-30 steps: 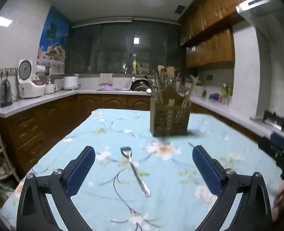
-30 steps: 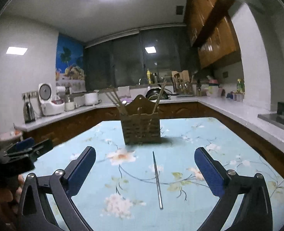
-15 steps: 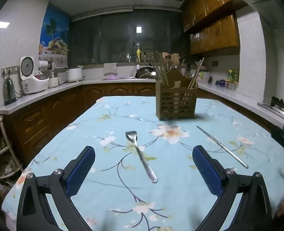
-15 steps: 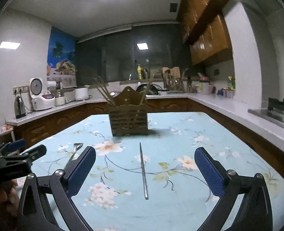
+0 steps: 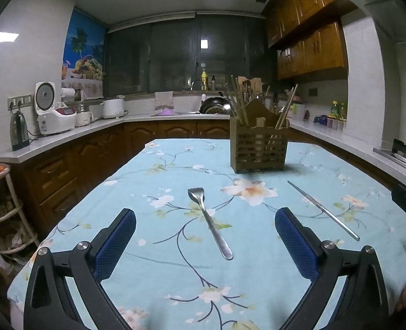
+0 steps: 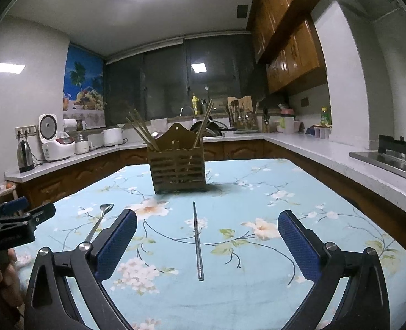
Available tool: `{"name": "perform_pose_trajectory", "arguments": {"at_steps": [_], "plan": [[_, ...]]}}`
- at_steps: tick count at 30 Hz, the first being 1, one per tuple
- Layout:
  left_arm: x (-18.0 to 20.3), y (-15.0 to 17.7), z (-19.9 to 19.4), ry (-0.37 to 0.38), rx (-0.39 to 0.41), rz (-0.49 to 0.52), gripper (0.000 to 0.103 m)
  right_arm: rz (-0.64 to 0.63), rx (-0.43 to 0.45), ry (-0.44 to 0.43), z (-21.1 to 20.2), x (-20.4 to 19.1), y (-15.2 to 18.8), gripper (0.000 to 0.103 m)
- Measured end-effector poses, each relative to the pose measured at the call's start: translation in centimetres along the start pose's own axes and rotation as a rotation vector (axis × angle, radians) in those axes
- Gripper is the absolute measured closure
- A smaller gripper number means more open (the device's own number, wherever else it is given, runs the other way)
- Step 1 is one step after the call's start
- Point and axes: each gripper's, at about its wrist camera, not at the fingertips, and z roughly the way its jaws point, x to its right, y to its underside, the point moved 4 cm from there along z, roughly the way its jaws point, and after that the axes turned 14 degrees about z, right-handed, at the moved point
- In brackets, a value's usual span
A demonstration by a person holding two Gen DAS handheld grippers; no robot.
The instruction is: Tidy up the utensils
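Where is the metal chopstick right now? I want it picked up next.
The metal chopstick lies flat on the floral tablecloth, centred ahead of the open right gripper, in front of the wooden utensil holder and right of the spoon.

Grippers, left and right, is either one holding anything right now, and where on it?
Nothing is held. The left gripper is open above the spoon, and the right gripper is open above the metal chopstick.

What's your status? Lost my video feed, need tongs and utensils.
Left tongs open, empty, lined on spoon. Right tongs open, empty, over metal chopstick. Both utensils flat on tablecloth, holder beyond. Nothing in the way.
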Motion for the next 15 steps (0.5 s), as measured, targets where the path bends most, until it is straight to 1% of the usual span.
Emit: {"name": "perform_pose_trajectory", "arguments": {"at_steps": [15], "plan": [[-0.15, -0.18, -0.18, 0.004, 0.009, 0.001, 0.001, 0.008, -0.016, -0.028, 0.05, -0.39, -0.05, 0.000]]}}
